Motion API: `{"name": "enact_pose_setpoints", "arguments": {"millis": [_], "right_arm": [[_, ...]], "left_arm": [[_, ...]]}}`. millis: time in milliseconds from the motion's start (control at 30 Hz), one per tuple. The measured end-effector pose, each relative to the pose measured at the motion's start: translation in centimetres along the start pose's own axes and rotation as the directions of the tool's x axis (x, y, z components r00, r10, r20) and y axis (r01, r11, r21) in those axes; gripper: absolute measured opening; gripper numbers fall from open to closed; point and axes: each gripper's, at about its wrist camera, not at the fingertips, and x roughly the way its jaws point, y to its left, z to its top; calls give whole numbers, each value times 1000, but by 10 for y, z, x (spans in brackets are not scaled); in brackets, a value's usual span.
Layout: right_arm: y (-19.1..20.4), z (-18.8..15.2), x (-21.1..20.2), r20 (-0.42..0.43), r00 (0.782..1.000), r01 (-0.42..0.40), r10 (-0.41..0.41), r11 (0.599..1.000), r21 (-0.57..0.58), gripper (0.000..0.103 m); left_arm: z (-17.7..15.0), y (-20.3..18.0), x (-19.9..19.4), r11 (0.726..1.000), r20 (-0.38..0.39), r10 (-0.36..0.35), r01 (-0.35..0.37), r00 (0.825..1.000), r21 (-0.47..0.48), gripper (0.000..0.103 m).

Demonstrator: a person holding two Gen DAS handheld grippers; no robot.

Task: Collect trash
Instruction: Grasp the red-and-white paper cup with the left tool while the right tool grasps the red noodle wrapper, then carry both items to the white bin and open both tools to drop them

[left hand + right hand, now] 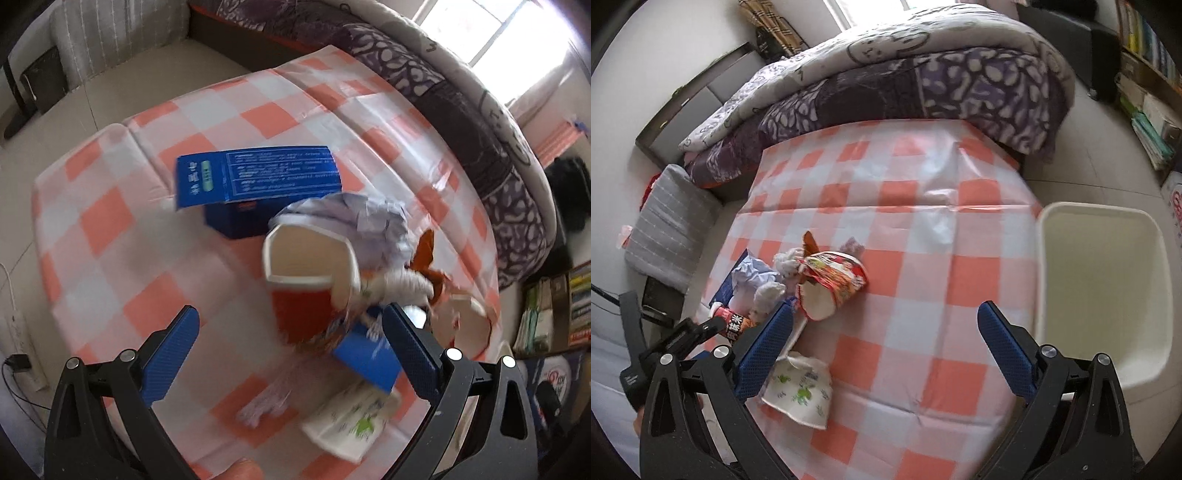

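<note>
On the orange-and-white checked table point(110, 221) lies a trash pile. My left gripper point(291, 314) is open, its blue fingers either side of a red paper cup point(306, 291) without touching it. Behind the cup are an open blue box point(258, 184), crumpled paper point(369, 225), a white tissue point(399, 286) and a brown wrapper point(424, 254). A frog-print white cup point(351, 424) lies nearer. My right gripper point(886, 310) is open and empty over the table point(923, 221), right of a crushed red noodle cup point(831, 284) and the frog-print cup point(799, 387). A white bin point(1100, 288) stands at the table's right edge.
A bed with a purple patterned quilt point(923, 85) borders the table's far side. A grey cushion point(668, 225) sits on the left, bookshelves point(1148, 92) on the right. A power strip point(18, 332) and cables lie on the floor. The left gripper's body point(683, 336) shows beside the pile.
</note>
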Motion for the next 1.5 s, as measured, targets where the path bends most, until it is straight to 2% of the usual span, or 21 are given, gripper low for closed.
{"name": "enact_pose_setpoints", "arguments": {"millis": [100,133,167,233,267,300,433,533,700,733,833,1000,1233,1500], "right_arm": [[12,4,18,-24,1000,-13,13,1000,-26,96],[14,5,22,-29,1000,-12,11,999,-35,96],[20,5,29,-34,999,-3,1,999,-54,96],[26,5,40,-46,999,-1,-3,997,-74,96],[28,4,45,-54,999,-2,-2,997,-82,96],[32,4,52,-68,998,-7,0,996,-93,96],[44,1,73,-93,996,-7,-4,993,-117,96],[49,1,80,-87,996,-12,2,993,-115,92],[52,1,95,-113,993,-28,19,996,-83,86],[54,0,97,-115,993,-28,18,996,-83,83],[58,0,107,-135,991,-22,7,994,-108,50],[58,1,101,-100,994,-42,33,995,-88,36],[61,9,72,-5,999,-44,44,992,-117,33],[59,15,38,117,993,4,15,986,-165,33]], "left_arm": [[5,0,18,1000,-18,-2,2,1000,-24,96],[5,2,22,999,-26,-1,0,1000,-32,91],[5,4,27,999,-41,-10,8,999,-42,85],[4,6,31,998,-60,-41,38,997,-43,60],[3,6,28,998,-63,-59,57,996,-39,52],[4,6,25,998,-58,-60,58,997,-32,51],[6,10,-5,996,9,-91,91,996,-14,50],[13,16,-32,990,47,-138,139,989,-31,50],[17,14,-57,986,98,-161,163,982,-14,50],[17,14,-59,985,97,-167,169,981,-12,50],[16,12,-59,986,89,-167,168,982,-4,50],[16,13,-58,987,93,-159,159,983,2,50],[12,5,-69,986,155,-168,163,974,44,50],[4,-17,-85,979,221,-186,160,957,129,51]]}}
